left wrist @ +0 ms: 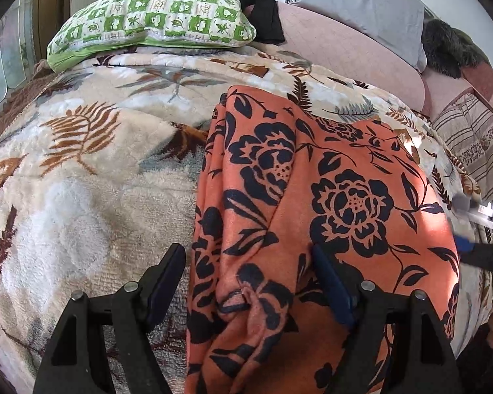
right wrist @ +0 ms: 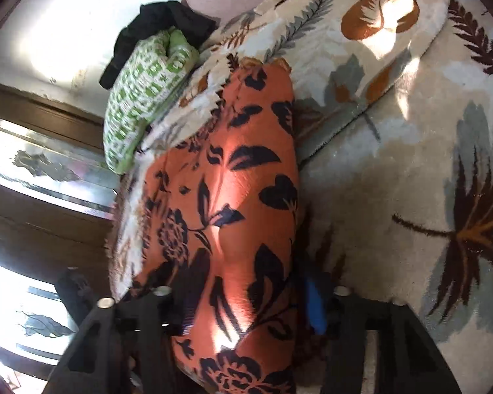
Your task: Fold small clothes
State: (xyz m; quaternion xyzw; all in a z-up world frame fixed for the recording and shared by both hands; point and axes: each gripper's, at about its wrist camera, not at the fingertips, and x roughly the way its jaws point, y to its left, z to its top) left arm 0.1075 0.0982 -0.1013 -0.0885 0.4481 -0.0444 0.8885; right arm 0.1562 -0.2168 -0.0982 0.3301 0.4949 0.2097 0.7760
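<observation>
An orange garment with black flowers [left wrist: 312, 203] lies folded lengthwise on a cream leaf-print blanket [left wrist: 82, 170]. My left gripper [left wrist: 249, 272] is open, its jaws straddling the garment's near left part, just above the cloth. In the right wrist view the same garment [right wrist: 233, 203] runs away from me, and my right gripper [right wrist: 243, 298] is open with its jaws on either side of the garment's near end. Part of the right gripper [left wrist: 480, 229] shows at the right edge of the left wrist view.
A green-and-white checked pillow [left wrist: 154, 19] with a black garment [left wrist: 256, 3] on it lies at the far end of the bed. A grey pillow [left wrist: 361, 3] and a striped cushion [left wrist: 470, 141] lie to the right. A wooden frame and window [right wrist: 33, 170] are on the left.
</observation>
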